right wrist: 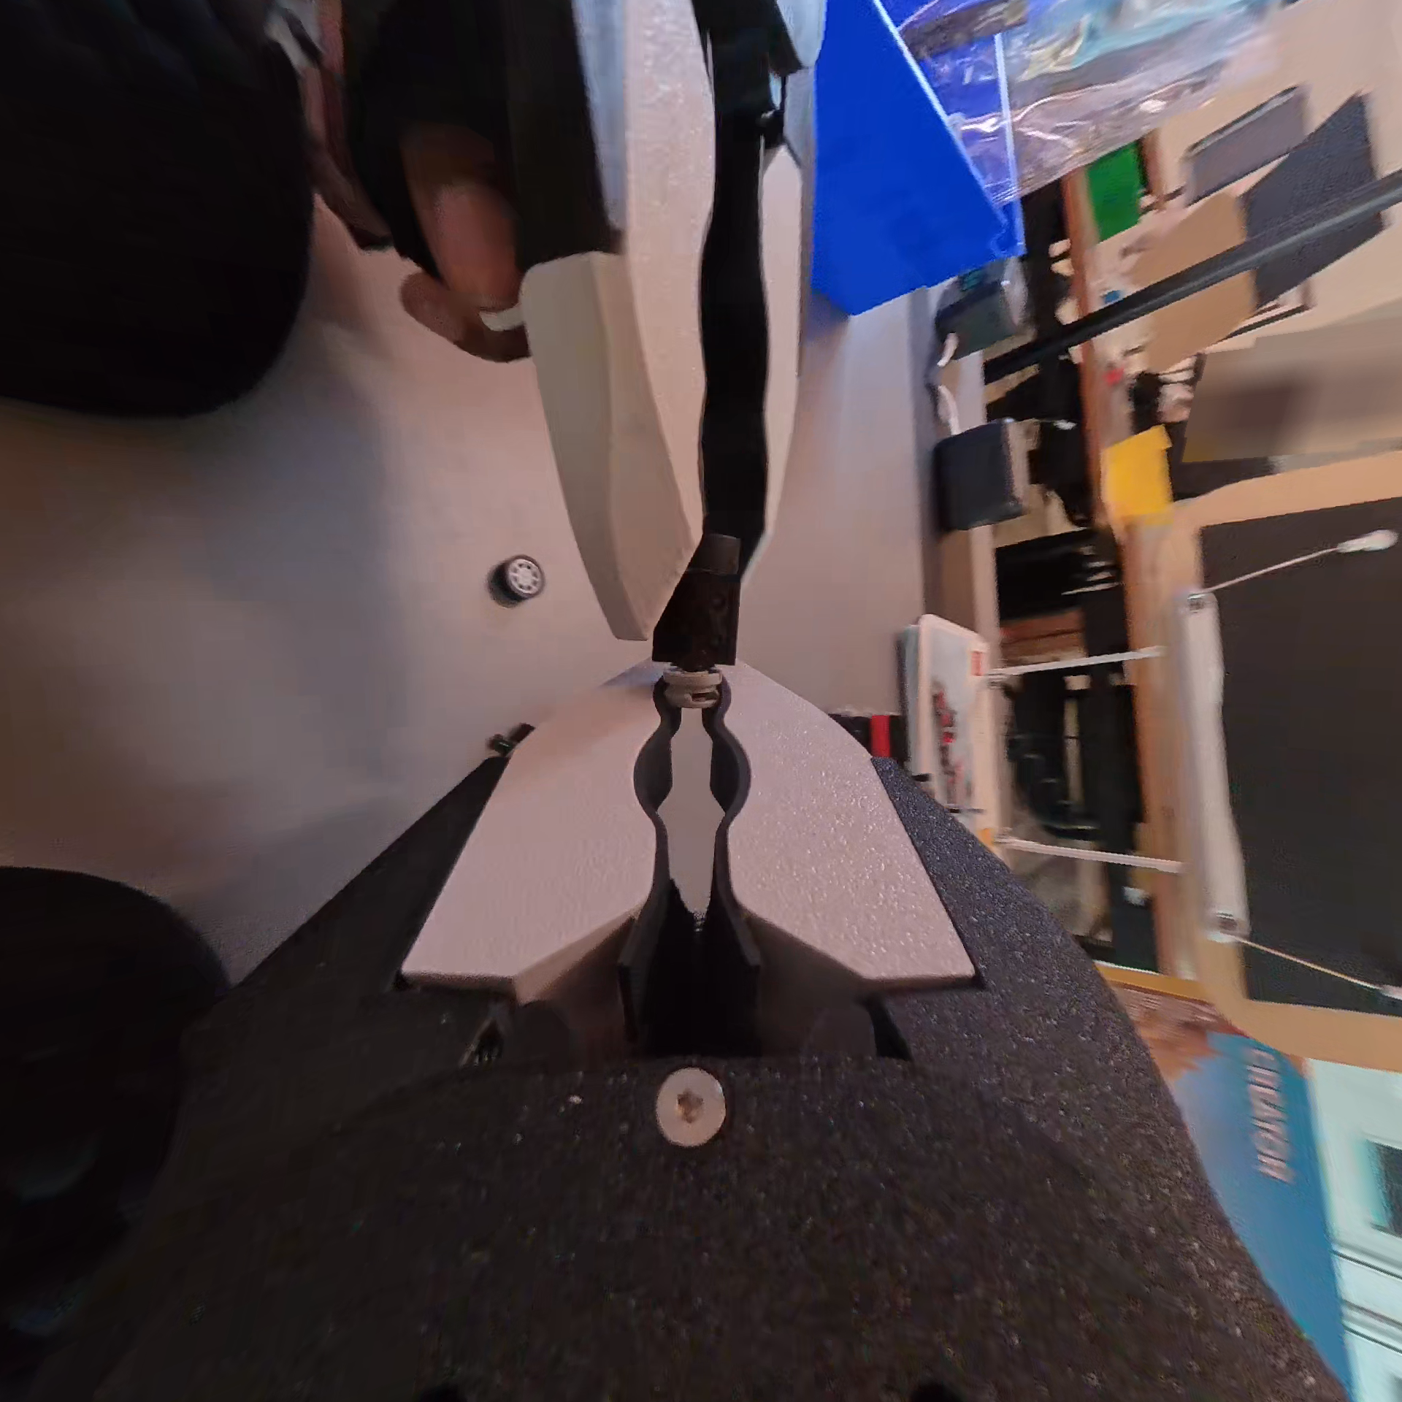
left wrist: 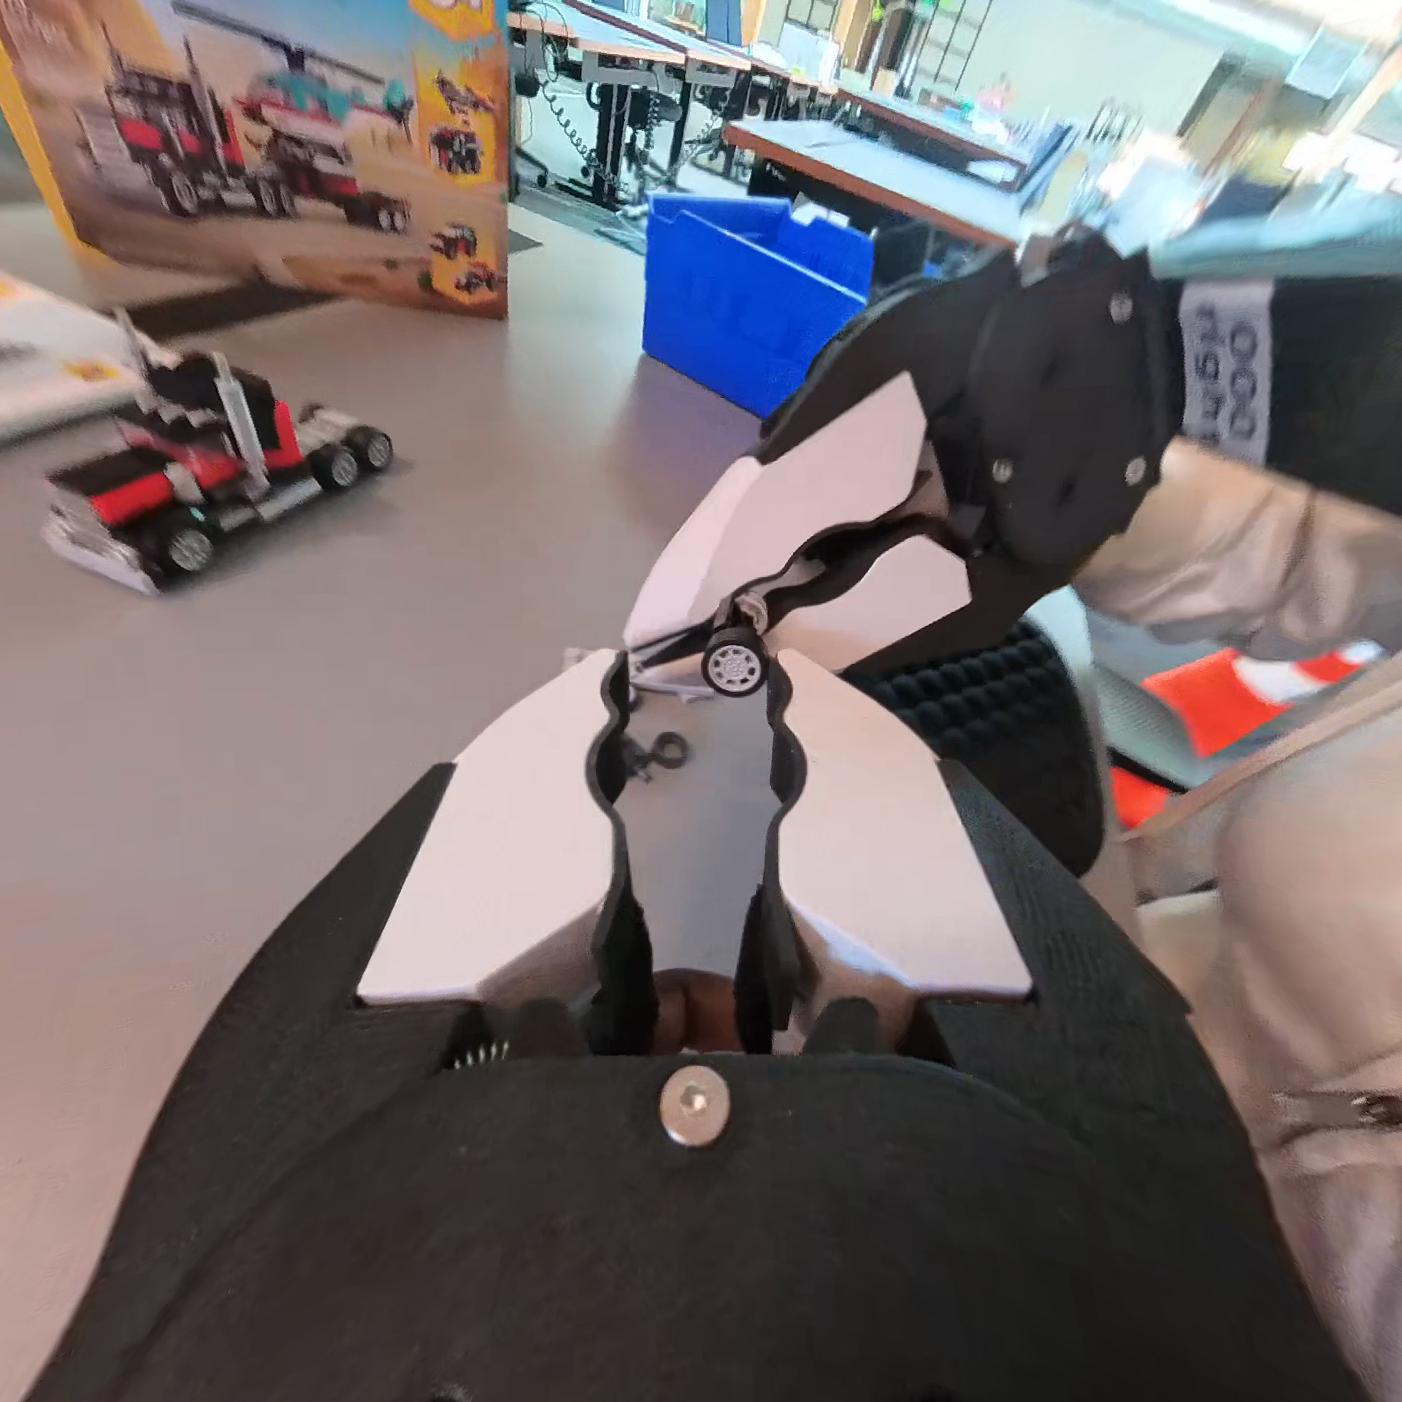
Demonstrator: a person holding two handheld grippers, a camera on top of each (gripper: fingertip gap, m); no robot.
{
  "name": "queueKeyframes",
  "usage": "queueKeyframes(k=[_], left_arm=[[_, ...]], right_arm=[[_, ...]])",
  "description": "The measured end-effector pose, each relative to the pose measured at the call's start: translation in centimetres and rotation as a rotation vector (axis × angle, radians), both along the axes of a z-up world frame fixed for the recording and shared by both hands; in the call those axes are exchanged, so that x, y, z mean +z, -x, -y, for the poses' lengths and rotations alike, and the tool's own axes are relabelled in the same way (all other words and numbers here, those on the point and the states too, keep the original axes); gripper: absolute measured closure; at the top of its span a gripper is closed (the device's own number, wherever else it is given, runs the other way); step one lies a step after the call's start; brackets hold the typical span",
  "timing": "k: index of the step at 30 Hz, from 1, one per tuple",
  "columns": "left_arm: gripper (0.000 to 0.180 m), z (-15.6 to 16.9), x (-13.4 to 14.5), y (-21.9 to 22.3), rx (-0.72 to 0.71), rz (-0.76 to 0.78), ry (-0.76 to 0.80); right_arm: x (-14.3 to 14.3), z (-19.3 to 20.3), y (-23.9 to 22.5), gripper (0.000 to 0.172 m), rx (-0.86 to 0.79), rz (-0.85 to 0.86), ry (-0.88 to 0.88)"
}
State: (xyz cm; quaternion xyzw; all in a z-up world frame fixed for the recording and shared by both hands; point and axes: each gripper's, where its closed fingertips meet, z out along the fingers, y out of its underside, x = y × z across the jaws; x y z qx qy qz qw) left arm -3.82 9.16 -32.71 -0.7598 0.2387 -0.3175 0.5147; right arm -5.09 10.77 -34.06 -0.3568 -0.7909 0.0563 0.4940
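1. Left wrist view: my left gripper (left wrist: 698, 683) has its jaws apart, and I can see the grey table (left wrist: 455, 607) through the gap.
   - A small wheel (left wrist: 734, 667) hangs between the two tips. It is close against my right-hand fingertip (left wrist: 796, 683) and clear of the other, so nothing is clamped.
   - The wheel belongs to a wheel piece (left wrist: 751, 611) gripped by my right gripper (left wrist: 709, 637), which reaches in from the upper right with its jaws nearly together.
   - A few tiny black parts (left wrist: 652, 755) lie on the table under my open jaws.
   - Well off to the left stands a red, black and white toy truck (left wrist: 205, 470), with a booklet (left wrist: 45, 364) beside it.
   - Behind the truck is a picture box (left wrist: 265, 136), and farther back a blue bin (left wrist: 751, 303).

2. Right wrist view: my right gripper (right wrist: 686, 694) is clamped at its very tips on the light-grey pin of the wheel piece (right wrist: 694, 614).
   - Both pads press on the pin, and the piece's black block sticks out just past the tips.
   - My left gripper (right wrist: 705, 584) comes down from the top, its fingers (right wrist: 630, 455) standing to either side of the block's far end.
   - I cannot tell from this view whether those fingers touch the block.
   - A loose wheel (right wrist: 523, 580) lies on the table beside them, near but apart.
   - The blue bin (right wrist: 895, 190) is beyond.
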Motion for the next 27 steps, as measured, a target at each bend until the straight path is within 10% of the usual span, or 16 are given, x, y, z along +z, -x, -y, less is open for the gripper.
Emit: queueKeyframes(k=[4,20,27], left_arm=[[0.165,0.2,0.9,-0.7,-0.008,0.188,0.067],[0.165,-0.6,0.4,-0.6,0.204,0.077,0.021],[0.166,0.3,2.5,-0.6,0.316,-0.242,-0.354]], right_arm=[[0.2,-0.2,0.3,0.167,0.004,-0.025,-0.125],[-0.4,-1.5,1.3,0.163,-0.12,-0.023,-0.316],[-3.2,-3.5,-0.1,0.164,-0.246,0.1,-0.185]])
